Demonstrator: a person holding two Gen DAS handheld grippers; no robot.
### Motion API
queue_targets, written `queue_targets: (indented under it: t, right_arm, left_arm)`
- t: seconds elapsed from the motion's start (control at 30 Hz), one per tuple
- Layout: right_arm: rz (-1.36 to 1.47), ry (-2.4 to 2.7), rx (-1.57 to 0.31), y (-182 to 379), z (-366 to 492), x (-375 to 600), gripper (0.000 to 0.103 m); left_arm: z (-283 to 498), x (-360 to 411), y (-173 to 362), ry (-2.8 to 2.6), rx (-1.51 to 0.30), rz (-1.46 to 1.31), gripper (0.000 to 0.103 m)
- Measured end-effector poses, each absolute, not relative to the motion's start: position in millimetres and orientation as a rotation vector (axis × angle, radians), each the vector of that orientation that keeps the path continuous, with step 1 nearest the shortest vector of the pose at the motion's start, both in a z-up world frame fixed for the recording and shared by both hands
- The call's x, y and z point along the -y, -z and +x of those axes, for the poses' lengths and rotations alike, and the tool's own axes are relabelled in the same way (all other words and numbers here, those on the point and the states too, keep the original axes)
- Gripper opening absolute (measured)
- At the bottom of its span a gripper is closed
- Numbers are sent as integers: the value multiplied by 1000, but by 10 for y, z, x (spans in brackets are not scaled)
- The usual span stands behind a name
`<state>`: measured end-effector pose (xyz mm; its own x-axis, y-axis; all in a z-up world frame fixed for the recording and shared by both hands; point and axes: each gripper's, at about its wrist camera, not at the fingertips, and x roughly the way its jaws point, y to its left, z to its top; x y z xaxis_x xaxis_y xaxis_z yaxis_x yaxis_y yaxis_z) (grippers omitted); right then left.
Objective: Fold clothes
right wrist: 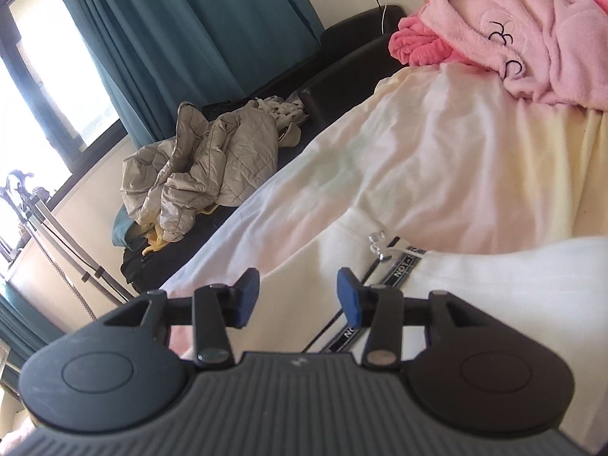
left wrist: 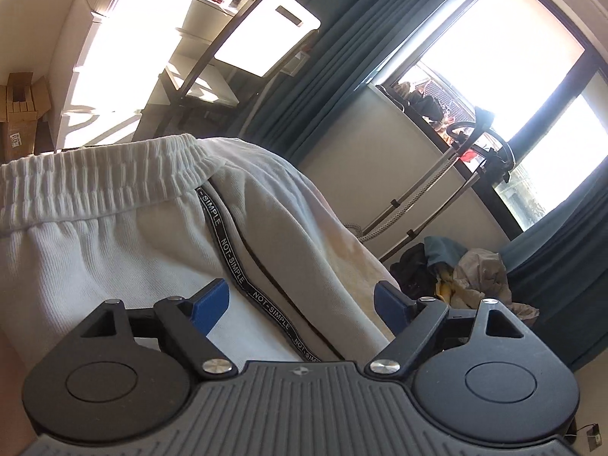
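Note:
White trousers [left wrist: 114,250] with a ribbed elastic waistband [left wrist: 98,178] and a black side tape reading NOT-SIMPLE [left wrist: 243,281] lie on the bed in the left wrist view. My left gripper [left wrist: 302,298] hangs just above them, open wide, its blue pads [left wrist: 212,304] clear of the cloth. In the right wrist view another part of the same white trousers [right wrist: 475,296] shows, with the black tape [right wrist: 402,266] and a small metal zip pull [right wrist: 380,245]. My right gripper [right wrist: 298,294] is open over that cloth with nothing between its pads.
A cream sheet [right wrist: 437,152] covers the bed. A pink fleece garment [right wrist: 532,38] lies at its far right. A beige quilted jacket [right wrist: 205,167] is heaped on a black sofa [right wrist: 342,76]. Teal curtains [left wrist: 342,57], a bright window [left wrist: 513,57], a garment steamer pole [left wrist: 429,186], and cardboard boxes [left wrist: 19,114] lie around the room.

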<state>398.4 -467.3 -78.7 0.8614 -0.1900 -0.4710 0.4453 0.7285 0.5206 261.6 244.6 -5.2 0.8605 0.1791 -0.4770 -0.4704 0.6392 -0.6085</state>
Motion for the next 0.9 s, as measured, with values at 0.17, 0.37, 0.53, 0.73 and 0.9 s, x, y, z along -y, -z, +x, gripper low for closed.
queue_targets:
  t: [0.17,0.37,0.53,0.73,0.9]
  right_arm:
    - [780,347,-323,704,3055,4755,51]
    - [1055,340,-277,991,2076,4966,54]
    - [1217,237,-480,1180,2060,5098,54]
    - [1236,181,-444,1340,2224,5082,64]
    - [1130,189,-444,1521,2671,5084,64]
  left_arm:
    - [2178,-2484,27,-288,-448,-859,88]
    - [1613,-2827,176,-177,-544,-1031,88]
    - [1462,-3017,371,-183,-615,-1115,88]
    - [1592,-3135,727,-219,-659,-1234,88]
    - [1761,-3210,895,-211,-580,-1261,88]
